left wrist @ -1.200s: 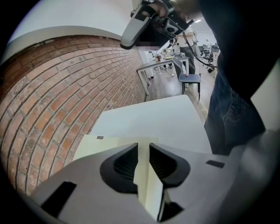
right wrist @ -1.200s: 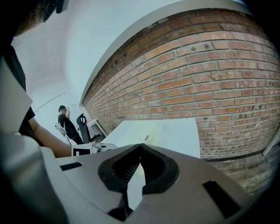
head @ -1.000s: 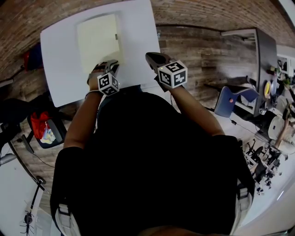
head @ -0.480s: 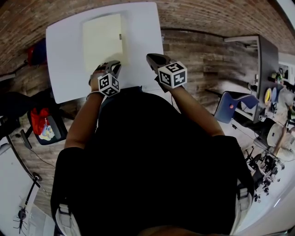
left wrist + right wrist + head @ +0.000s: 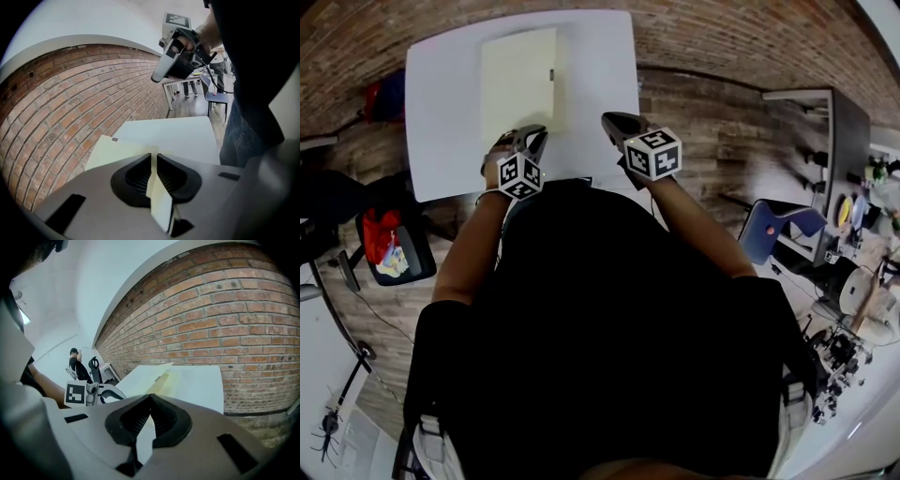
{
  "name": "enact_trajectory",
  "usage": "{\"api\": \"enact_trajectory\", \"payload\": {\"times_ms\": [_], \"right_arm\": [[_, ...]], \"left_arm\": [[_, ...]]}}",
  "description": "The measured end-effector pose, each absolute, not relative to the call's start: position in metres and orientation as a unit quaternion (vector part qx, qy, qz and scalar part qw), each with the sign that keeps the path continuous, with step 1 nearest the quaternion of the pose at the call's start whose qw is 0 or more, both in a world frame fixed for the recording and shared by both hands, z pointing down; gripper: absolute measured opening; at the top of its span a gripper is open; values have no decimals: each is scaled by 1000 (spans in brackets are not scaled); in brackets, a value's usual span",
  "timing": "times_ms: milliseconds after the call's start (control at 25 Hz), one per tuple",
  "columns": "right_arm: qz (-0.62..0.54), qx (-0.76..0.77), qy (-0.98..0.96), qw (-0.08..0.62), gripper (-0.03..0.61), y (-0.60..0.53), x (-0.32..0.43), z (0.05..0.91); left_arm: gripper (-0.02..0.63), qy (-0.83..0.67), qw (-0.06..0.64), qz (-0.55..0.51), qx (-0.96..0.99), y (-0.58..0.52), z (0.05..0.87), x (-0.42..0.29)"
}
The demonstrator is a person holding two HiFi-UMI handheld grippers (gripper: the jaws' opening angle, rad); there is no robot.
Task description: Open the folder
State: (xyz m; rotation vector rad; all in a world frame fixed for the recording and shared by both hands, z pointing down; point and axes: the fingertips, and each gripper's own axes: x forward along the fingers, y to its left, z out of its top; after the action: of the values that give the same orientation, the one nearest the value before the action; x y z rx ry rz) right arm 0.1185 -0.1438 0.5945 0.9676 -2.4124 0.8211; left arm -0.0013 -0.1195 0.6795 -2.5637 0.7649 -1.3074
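Observation:
A pale yellow folder (image 5: 518,80) lies shut on the white table (image 5: 591,84), with a small clasp on its right edge. My left gripper (image 5: 530,137) is at the folder's near edge. In the left gripper view the folder's cover (image 5: 117,152) runs edge-on between the jaws of the left gripper (image 5: 153,157), which are closing and pinch it. My right gripper (image 5: 609,119) hovers over bare table to the right of the folder, jaws together, nothing in them. In the right gripper view the folder (image 5: 157,376) lies ahead of the right gripper (image 5: 150,397), its near edge slightly raised.
A brick wall stands beyond the table's far edge. A dark chair with a red bag (image 5: 384,253) is at the left, a blue chair (image 5: 778,220) and a cluttered desk (image 5: 825,122) at the right. A person (image 5: 75,359) stands far off.
The left gripper has risen a little at the folder's near edge. The right gripper has kept its place. The head view has shifted slightly.

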Motion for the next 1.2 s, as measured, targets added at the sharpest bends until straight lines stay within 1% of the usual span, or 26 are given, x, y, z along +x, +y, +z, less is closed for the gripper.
{"api": "enact_trajectory", "payload": {"times_ms": [640,1200], "right_arm": [[284,307,-882,217,28,-145,98,596],[274,269,-894,231,28,-139,56,599]], "left_arm": [[38,335,50,-390,-856,-120,648,-29],[37,416,13,-335,-845,-111,619,-88]]}}
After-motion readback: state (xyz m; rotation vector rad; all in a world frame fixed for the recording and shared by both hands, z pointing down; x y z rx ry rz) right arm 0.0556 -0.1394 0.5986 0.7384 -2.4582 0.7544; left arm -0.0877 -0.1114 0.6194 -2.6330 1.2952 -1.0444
